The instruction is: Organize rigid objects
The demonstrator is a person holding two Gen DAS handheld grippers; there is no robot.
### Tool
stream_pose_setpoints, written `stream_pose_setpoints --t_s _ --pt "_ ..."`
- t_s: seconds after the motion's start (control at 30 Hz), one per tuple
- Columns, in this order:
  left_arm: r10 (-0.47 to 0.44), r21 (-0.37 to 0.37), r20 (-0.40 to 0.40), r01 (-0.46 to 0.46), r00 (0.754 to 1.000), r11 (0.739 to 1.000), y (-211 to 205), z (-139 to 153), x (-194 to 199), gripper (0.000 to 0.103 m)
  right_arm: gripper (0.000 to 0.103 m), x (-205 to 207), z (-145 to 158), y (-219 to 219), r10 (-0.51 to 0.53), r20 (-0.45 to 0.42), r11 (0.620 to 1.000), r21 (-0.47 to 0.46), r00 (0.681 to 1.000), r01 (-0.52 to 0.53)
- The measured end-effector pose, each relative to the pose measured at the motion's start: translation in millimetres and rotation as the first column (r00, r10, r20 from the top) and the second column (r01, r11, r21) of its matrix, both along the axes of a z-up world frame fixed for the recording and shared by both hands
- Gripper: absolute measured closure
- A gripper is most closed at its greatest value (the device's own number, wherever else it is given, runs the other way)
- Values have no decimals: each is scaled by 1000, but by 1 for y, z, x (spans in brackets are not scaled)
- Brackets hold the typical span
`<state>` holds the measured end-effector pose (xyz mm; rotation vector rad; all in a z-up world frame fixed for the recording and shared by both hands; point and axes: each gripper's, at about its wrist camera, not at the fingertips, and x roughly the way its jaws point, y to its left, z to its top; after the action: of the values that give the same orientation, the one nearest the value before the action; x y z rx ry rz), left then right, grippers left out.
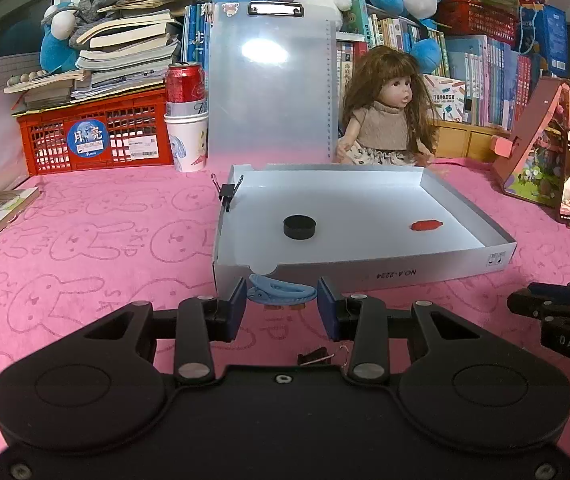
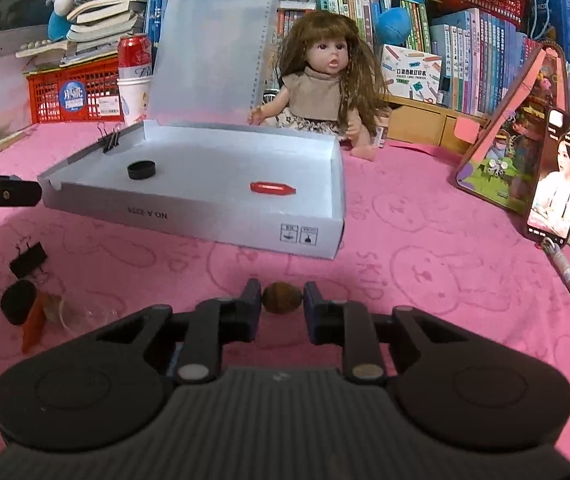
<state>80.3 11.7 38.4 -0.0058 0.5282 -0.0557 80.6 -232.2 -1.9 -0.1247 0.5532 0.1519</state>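
The left gripper (image 1: 281,304) squeezes a light blue plastic clip (image 1: 279,292) between its pads. The right gripper (image 2: 283,304) pinches a small brown oval thing (image 2: 281,298) — too blurry to name. Both sit on the pink bunny cloth (image 2: 405,248), near the flat white cardboard box (image 1: 365,276) — a black round cap (image 1: 299,227) inside.

Each view looked forward and somewhat downward from low over the pink towel-like tablecloth (image 1: 85,216), along its own gripper's two fingers. The left wrist camera faced the shallow white cardboard box (image 1: 365,270) almost squarely, from close before its front wall. The right wrist camera stood further right and saw the same box (image 2: 205,216) obliquely. Both views shared the box, the long-haired brown doll (image 1: 385,120) and the bookshelves behind.
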Motion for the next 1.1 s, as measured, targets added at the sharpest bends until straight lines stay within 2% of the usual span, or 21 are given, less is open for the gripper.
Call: stream_pose_setpoints --t_s 0.37,0.53,0.7,0.83,0.93,1.1 --pt "-29 -51 -9 29 1000 998 -3 20 25 66 75 24 28 -1 -17 -22 996 85 1000 19" --pt "-69 -104 -45 64 997 993 -7 33 53 66 76 53 39 -9 -37 -94 983 178 995 53" --pt "-82 -111 -63 74 995 991 -14 41 80 66 76 88 46 -16 -42 -183 955 280 982 93" --pt "-94 -152 -121 75 988 986 -17 43 108 66 76 114 50 -15 -40 -237 945 308 971 114" --pt "-92 -154 -157 67 983 986 -21 41 128 66 76 131 53 -13 -29 -275 933 336 961 124" --pt "-90 -180 -222 50 971 982 -26 28 153 66 75 153 52 -3 -16 -329 921 362 944 142"
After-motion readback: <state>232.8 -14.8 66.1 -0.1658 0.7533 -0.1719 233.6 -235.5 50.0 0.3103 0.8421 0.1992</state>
